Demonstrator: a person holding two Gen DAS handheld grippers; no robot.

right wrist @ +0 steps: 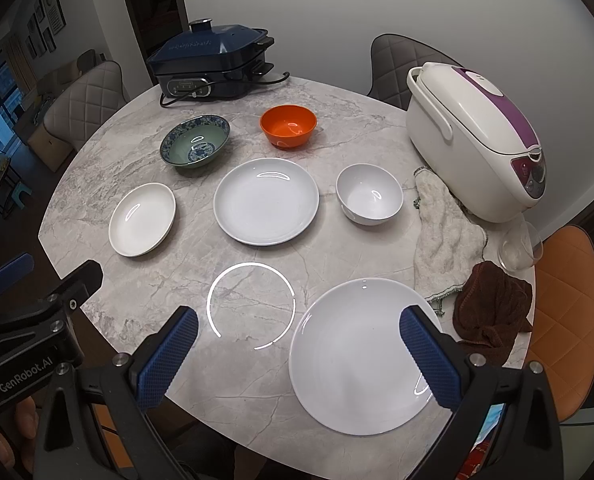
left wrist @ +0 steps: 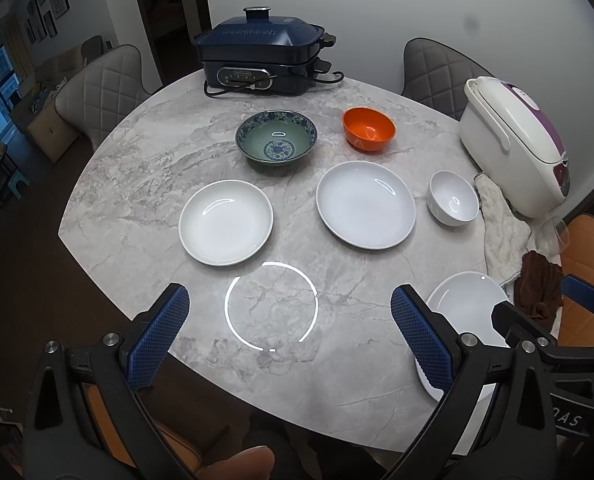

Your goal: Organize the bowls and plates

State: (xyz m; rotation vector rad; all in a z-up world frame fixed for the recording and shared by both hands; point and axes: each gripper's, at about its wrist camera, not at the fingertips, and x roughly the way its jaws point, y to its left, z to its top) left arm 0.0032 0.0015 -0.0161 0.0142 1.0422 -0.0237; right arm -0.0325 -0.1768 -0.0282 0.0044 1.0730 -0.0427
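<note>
Plates [right wrist: 265,201] and bowls [right wrist: 288,126] lie singly across the worktop [right wrist: 257,360], unstacked; both grippers, left [left wrist: 290,334] and right [right wrist: 298,350], hover with fingers spread wide and empty, likely poised to begin gathering

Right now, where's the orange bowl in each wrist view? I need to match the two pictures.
Left wrist: orange bowl sits upper right of centre, right of the patterned bowl.
Right wrist: orange bowl sits upper centre, right of the patterned bowl.
Shared landmark: the rice cooker, to the bowl's right in both.
</note>
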